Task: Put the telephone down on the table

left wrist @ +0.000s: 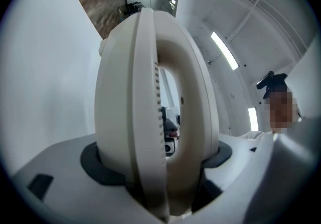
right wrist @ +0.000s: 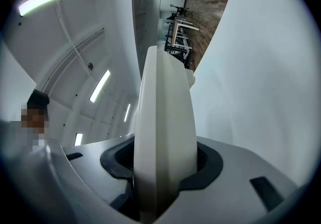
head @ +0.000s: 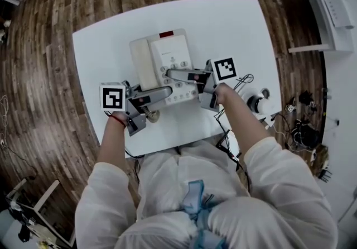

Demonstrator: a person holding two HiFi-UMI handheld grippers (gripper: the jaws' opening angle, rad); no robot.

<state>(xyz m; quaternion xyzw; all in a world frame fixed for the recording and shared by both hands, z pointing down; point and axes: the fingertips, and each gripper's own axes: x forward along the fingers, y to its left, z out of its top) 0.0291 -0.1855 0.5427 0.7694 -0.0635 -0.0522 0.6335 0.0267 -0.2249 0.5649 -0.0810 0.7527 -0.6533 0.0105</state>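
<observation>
A cream desk telephone (head: 162,61) with its handset on the left side lies flat over the middle of the white table (head: 234,24); I cannot tell whether it rests on the table. My left gripper (head: 164,93) reaches in from the left and is shut on the phone's near end. From the right, my right gripper (head: 177,75) is shut on the same end. In the left gripper view the telephone (left wrist: 130,117) stands edge-on, clamped in my left gripper (left wrist: 160,188). The right gripper view has the phone's body (right wrist: 165,117) pinched in my right gripper (right wrist: 163,178).
Black cables and a small round white object (head: 256,101) lie at the table's right edge. A small round part (head: 152,115) sits near the front edge under the left gripper. White furniture (head: 329,8) stands at the far right on the wooden floor (head: 50,30).
</observation>
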